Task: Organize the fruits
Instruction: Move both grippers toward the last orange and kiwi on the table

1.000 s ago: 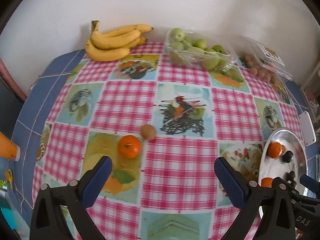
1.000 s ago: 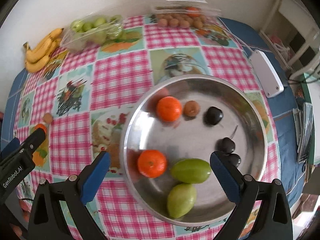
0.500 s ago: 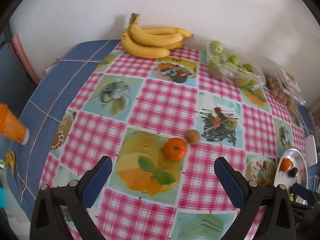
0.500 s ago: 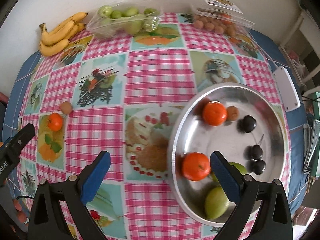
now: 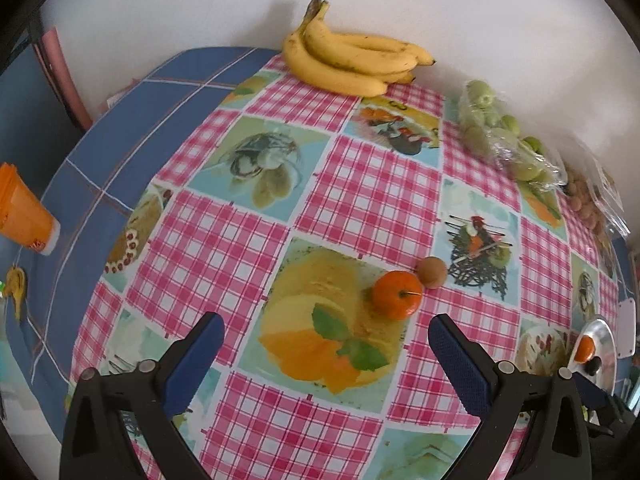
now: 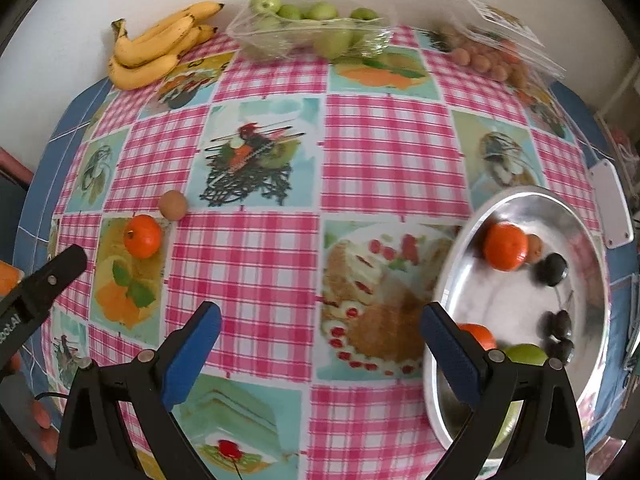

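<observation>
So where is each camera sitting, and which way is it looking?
Left wrist view: sits on the left claw, looking across the table at the loose orange and bananas; its two open fingers show.
Right wrist view: sits on the right claw, looking at the tablecloth and metal bowl; its open fingers and the left claw's tip show.
Both share the orange, the small brown fruit, bananas and bowl.

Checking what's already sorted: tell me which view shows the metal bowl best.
The right wrist view: the metal bowl shows nearly whole, fruit inside. The left wrist view catches only a sliver at its right edge.
</observation>
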